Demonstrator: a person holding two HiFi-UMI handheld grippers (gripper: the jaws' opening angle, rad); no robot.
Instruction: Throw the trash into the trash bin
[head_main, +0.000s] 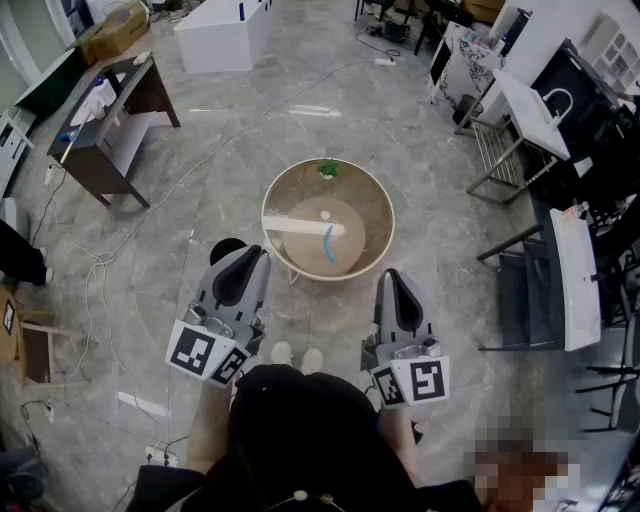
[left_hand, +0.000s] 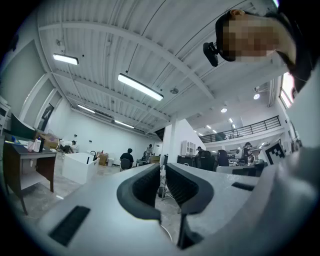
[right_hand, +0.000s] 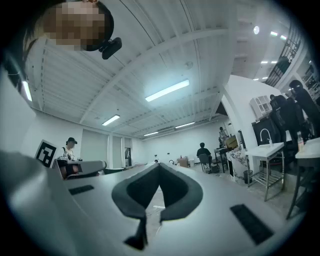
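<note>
Left gripper (head_main: 250, 256) jaws a slit apart, right gripper (head_main: 392, 278) jaws pressed together, both empty. White stick (head_main: 303, 226), blue strip (head_main: 328, 245), green scrap (head_main: 327, 169) inside round tub (head_main: 372, 200), centre frame; bin or table unclear. Risk if lifted: thin flat strip slipping from pads.

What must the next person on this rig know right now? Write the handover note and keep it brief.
Left gripper: jaws a narrow gap apart, nothing between them.
Right gripper: jaws shut, empty.
Things: both grippers are held short of the round tan tub on the floor ahead. I cannot tell whether it is the bin or a low table. In it lie a white strip, a blue strip, a small white ball and a green piece at the far rim.
Done: unclear; no trash is in hand.
Left: confirm which thing is the bin, then probably pick up any trash outside it and drop it in.
</note>
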